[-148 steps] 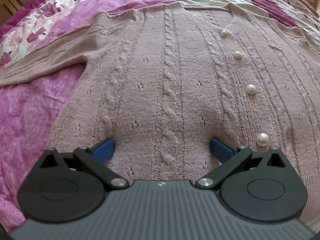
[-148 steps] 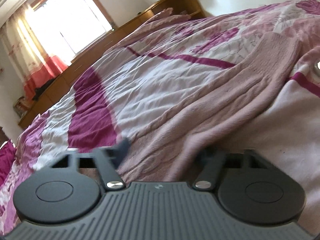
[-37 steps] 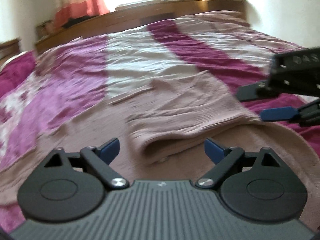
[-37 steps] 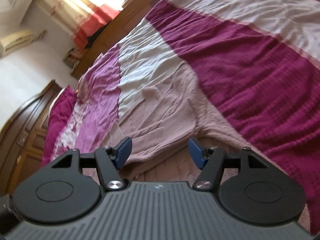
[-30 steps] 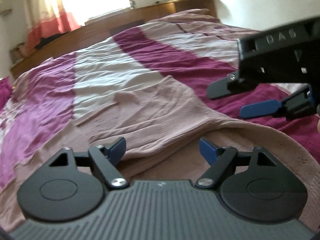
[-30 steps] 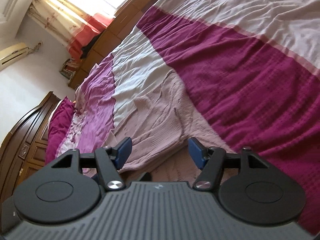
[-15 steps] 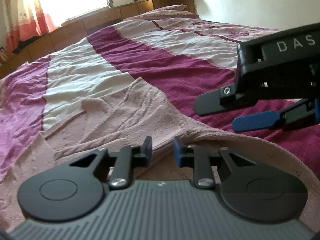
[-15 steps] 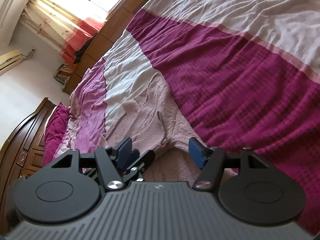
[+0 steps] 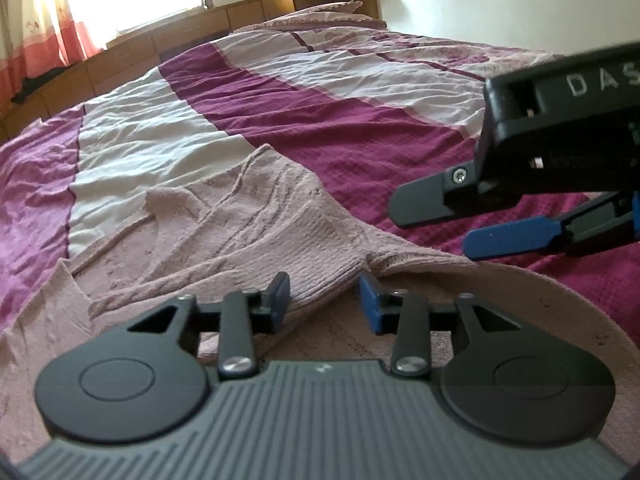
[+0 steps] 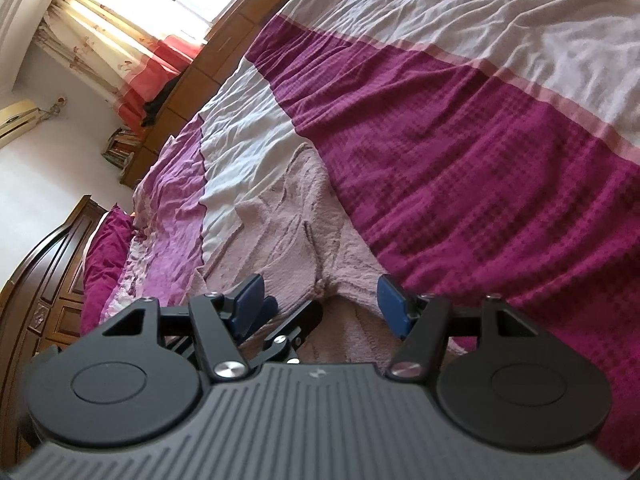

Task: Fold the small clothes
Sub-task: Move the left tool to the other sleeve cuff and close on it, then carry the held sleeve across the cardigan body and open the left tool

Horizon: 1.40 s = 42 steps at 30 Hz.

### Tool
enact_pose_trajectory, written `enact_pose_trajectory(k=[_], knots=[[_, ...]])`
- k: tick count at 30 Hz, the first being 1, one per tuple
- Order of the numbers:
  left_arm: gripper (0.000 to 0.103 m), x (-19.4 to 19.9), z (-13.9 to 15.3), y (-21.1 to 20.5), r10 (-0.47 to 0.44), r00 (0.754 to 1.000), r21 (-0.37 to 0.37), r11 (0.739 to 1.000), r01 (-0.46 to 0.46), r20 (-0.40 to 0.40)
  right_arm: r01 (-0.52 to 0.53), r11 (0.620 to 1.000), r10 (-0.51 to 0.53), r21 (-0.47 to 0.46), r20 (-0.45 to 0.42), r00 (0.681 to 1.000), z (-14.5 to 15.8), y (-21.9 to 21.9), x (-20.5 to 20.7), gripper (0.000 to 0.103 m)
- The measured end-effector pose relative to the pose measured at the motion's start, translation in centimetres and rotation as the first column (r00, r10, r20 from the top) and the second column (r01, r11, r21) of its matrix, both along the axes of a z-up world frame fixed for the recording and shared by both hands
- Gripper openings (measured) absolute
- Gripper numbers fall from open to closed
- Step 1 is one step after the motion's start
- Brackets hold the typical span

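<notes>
A dusty-pink knitted cardigan [image 9: 256, 216] lies on the bed, one sleeve folded across its body. My left gripper [image 9: 324, 300] has its blue pads around the sleeve's ribbed cuff [image 9: 320, 248], partly open and not clamping it. My right gripper [image 10: 320, 300] is open and hovers over the same cuff fold [image 10: 348, 276]. It shows at the right of the left wrist view [image 9: 472, 216], just above the cardigan. The left gripper's fingers [image 10: 256, 316] show at the lower left of the right wrist view.
The bed has a striped magenta, white and pink cover [image 9: 320, 120]. A wooden headboard shelf [image 9: 280, 4] and a curtained window [image 9: 40, 20] stand at the far side. A dark wooden wardrobe [image 10: 48, 280] is at the left of the right wrist view.
My left gripper had closed nearly shut on the cuff half a second ago and has now opened partway. The right gripper stays open and has come slightly closer over the fold.
</notes>
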State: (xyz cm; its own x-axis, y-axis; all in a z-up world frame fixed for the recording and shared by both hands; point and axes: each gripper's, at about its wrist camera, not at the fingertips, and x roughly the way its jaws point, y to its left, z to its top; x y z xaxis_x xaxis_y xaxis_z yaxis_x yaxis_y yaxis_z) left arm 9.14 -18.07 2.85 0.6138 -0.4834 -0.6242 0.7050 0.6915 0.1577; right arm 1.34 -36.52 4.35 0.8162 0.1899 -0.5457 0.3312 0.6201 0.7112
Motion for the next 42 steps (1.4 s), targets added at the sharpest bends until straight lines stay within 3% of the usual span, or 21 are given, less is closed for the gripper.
enact_pose_trajectory(k=[2,7,8,9,14,20,28,29,32,33,42], knots=[[0.049,0.0,0.1,0.1,-0.016,1.000,-0.009,1.000,0.016,-0.012,0.003,1.000,-0.003,0.001,-0.002,1.000,-0.1,-0.1,0.0,0.070],[0.048,-0.2,-0.1,-0.3,-0.026,0.999,0.014,1.000,0.025,0.027,-0.003,1.000,0.003,0.004,-0.008,1.000,-0.4,0.1,0.1,0.070],[0.032,-0.1,-0.1,-0.3,-0.030,0.999,0.008,1.000,0.030,0.022,-0.004,1.000,0.004,0.004,-0.008,1.000,-0.4,0.2,0.1,0.070],[0.010,0.1,-0.1,-0.2,-0.038,0.999,0.002,0.999,0.038,0.004,-0.005,1.000,0.005,0.003,-0.009,1.000,-0.4,0.2,0.1,0.070],[0.002,0.1,1.2,0.8,-0.045,0.999,-0.069,0.997,0.044,-0.017,-0.003,1.000,0.003,0.003,-0.011,1.000,-0.6,0.0,0.2,0.070],[0.001,0.8,3.3,2.6,0.058,0.998,-0.119,0.991,-0.055,0.028,0.000,1.000,0.000,0.004,-0.018,1.000,-0.7,0.0,0.1,0.070],[0.008,0.6,2.1,1.8,0.034,0.999,0.003,0.999,-0.034,0.020,-0.003,1.000,0.003,0.001,-0.013,1.000,-0.5,0.1,0.0,0.070],[0.014,0.5,1.8,1.7,0.024,1.000,0.014,1.000,-0.024,0.013,-0.004,1.000,0.004,0.001,-0.012,1.000,-0.5,0.1,0.0,0.070],[0.051,0.0,0.9,1.0,0.007,1.000,0.054,0.999,-0.009,0.030,-0.003,1.000,0.003,0.003,-0.012,1.000,-0.6,0.0,0.0,0.070],[0.053,-0.3,0.7,0.8,-0.002,0.999,0.065,0.998,-0.001,0.044,-0.003,1.000,0.003,0.004,-0.012,1.000,-0.6,-0.1,-0.1,0.070],[0.050,-0.4,-0.8,-0.8,-0.050,0.995,0.130,0.991,0.039,0.084,0.000,1.000,0.000,0.007,-0.015,1.000,-0.8,-0.2,-0.1,0.070]])
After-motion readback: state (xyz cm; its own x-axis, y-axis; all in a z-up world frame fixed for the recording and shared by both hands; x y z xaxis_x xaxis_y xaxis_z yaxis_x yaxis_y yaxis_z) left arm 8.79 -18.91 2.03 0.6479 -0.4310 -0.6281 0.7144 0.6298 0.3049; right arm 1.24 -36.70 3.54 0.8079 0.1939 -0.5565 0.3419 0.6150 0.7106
